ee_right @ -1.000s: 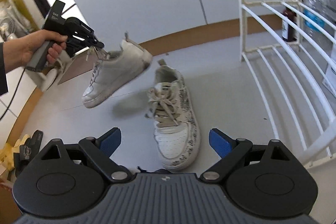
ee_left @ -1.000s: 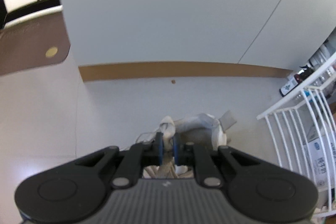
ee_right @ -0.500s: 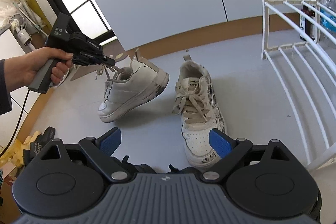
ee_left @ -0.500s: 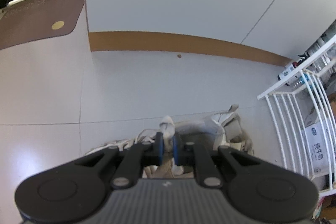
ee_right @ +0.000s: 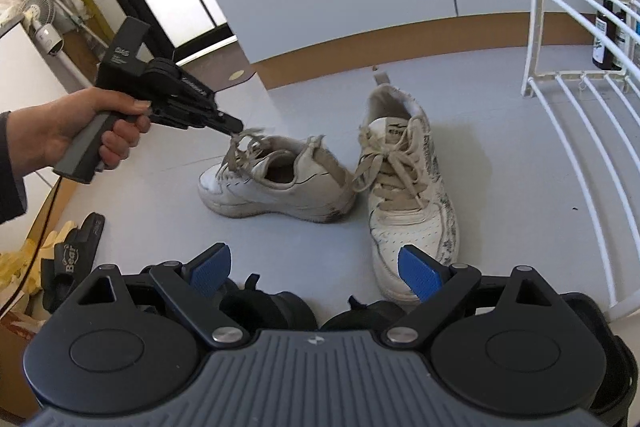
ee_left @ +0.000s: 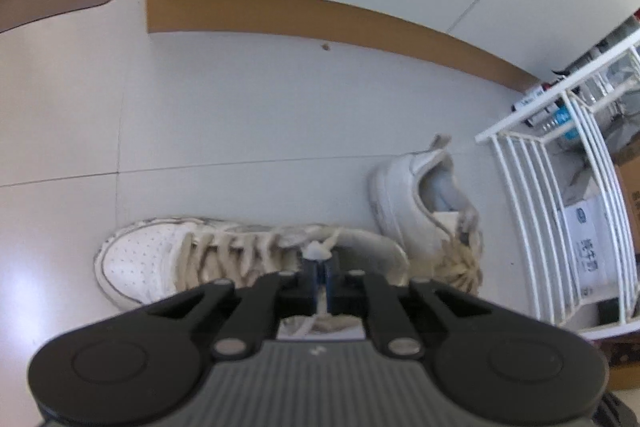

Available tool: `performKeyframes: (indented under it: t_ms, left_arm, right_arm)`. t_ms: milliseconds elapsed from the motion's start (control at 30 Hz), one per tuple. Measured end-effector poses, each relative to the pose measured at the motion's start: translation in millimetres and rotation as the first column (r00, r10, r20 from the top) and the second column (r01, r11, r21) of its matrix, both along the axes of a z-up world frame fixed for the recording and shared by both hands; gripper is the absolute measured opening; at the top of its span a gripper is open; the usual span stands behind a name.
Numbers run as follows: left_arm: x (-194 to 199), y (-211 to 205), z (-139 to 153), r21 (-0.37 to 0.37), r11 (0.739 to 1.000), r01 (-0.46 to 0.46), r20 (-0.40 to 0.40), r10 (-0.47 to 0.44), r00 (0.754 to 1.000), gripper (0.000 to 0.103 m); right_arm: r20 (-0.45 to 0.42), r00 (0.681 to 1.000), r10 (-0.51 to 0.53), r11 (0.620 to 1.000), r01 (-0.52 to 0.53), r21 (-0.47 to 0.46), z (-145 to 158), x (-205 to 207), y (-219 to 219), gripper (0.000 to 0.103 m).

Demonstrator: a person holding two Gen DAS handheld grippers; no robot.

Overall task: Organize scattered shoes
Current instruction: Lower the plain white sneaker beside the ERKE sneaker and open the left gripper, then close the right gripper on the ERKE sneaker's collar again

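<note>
Pale grey tiled floor (brown skirting), white walls.

Pale grey tiled floor, brown skirting along wall. Resting on it: plain white sneaker upright on its sole, touching scuffed white sneaker at heel end. Black slide sandal at left edge. Two black shoes nearest camera. White wire rack standing at right.

Both white sneakers look like scuffed perforated leather with frayed cloth laces, sitting on a smooth, slightly glossy grey floor next to a white coated-wire rack.
</note>
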State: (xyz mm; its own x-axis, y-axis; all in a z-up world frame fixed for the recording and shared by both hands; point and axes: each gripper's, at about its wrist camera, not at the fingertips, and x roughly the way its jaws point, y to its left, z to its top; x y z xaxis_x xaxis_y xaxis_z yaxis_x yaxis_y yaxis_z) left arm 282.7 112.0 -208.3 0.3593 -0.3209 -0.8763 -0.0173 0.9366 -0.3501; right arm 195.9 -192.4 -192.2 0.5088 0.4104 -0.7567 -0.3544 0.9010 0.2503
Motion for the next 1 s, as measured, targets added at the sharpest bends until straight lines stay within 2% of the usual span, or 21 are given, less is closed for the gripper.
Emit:
performKeyframes:
  t_ms: [67, 133, 233, 300, 400, 500, 533, 567, 667, 767, 867, 967, 1000]
  left_arm:
    - [-1.4, 9.4, -4.0, 0.01, 1.0, -0.02, 0.015, 0.02, 1.0, 0.046]
    - [-1.2, 17.4, -5.8, 0.006, 0.999, -0.035, 0.032, 0.035, 0.999, 0.054]
    - [-3.5, 34.8, -0.3, -0.012, 0.998, -0.056, 0.072, 0.057, 0.996, 0.056]
    - [-9.2, 50.6, 8.0, -0.049, 0.995, -0.086, 0.085, 0.09, 0.992, 0.057]
    - [-31.0, 70.3, 21.0, -0.092, 0.989, -0.119, 0.143, 0.132, 0.981, 0.072]
    - [-52.0, 87.2, 14.4, -0.151, 0.971, -0.186, 0.146, 0.208, 0.967, 0.072]
    - [-65.4, 95.8, 12.7, -0.2, 0.956, -0.214, 0.14, 0.244, 0.96, 0.071]
    - [-76.6, 99.8, 12.5, -0.204, 0.952, -0.226, 0.149, 0.259, 0.954, 0.071]
    - [-104.9, 102.3, 13.0, -0.13, 0.955, -0.268, 0.188, 0.289, 0.939, 0.071]
    - [-123.2, 107.1, 9.0, -0.181, 0.945, -0.271, 0.181, 0.303, 0.936, 0.071]
    - [-137.3, 109.6, 12.5, -0.182, 0.943, -0.278, 0.204, 0.313, 0.928, 0.072]
    - [-154.7, 114.6, 22.7, -0.213, 0.938, -0.274, 0.241, 0.322, 0.915, 0.077]
    - [-159.7, 116.2, 25.9, -0.22, 0.934, -0.281, 0.249, 0.332, 0.91, 0.082]
  right_arm:
    - [-0.008, 1.0, 0.011, 1.0, -0.011, -0.013, -2.7, -0.8, 3.4, 0.094]
    - [-0.014, 1.0, 0.02, 0.999, -0.02, -0.024, -4.5, -0.5, 8.1, 0.094]
    - [-0.021, 0.999, 0.031, 0.999, -0.032, -0.028, -5.7, 0.2, 14.7, 0.094]
    - [-0.019, 0.999, 0.044, 0.999, -0.044, -0.031, -5.3, 1.3, 21.9, 0.094]
    - [-0.028, 0.998, 0.054, 0.998, -0.055, -0.029, -2.1, 5.3, 31.8, 0.094]
    - [-0.082, 0.994, 0.071, 0.997, -0.072, -0.011, 4.7, 15.5, 42.7, 0.094]
    - [-0.094, 0.993, 0.077, 0.997, -0.078, -0.015, 7.2, 18.9, 47.5, 0.094]
    - [-0.1, 0.992, 0.083, 0.996, -0.086, -0.026, 9.8, 22.1, 53.1, 0.094]
    - [-0.102, 0.989, 0.103, 0.992, -0.109, -0.058, 20.6, 28.7, 72.6, 0.094]
    - [-0.115, 0.988, 0.105, 0.991, -0.113, -0.069, 30.6, 34.2, 91.5, 0.094]
    - [-0.153, 0.985, 0.084, 0.991, -0.098, -0.087, 37.0, 39.8, 108.0, 0.094]
    - [-0.2, 0.98, -0.002, 0.995, -0.018, -0.097, 41.8, 47.0, 118.1, 0.093]
    - [-0.206, 0.978, -0.031, 0.994, 0.008, -0.109, 43.4, 49.0, 122.6, 0.093]
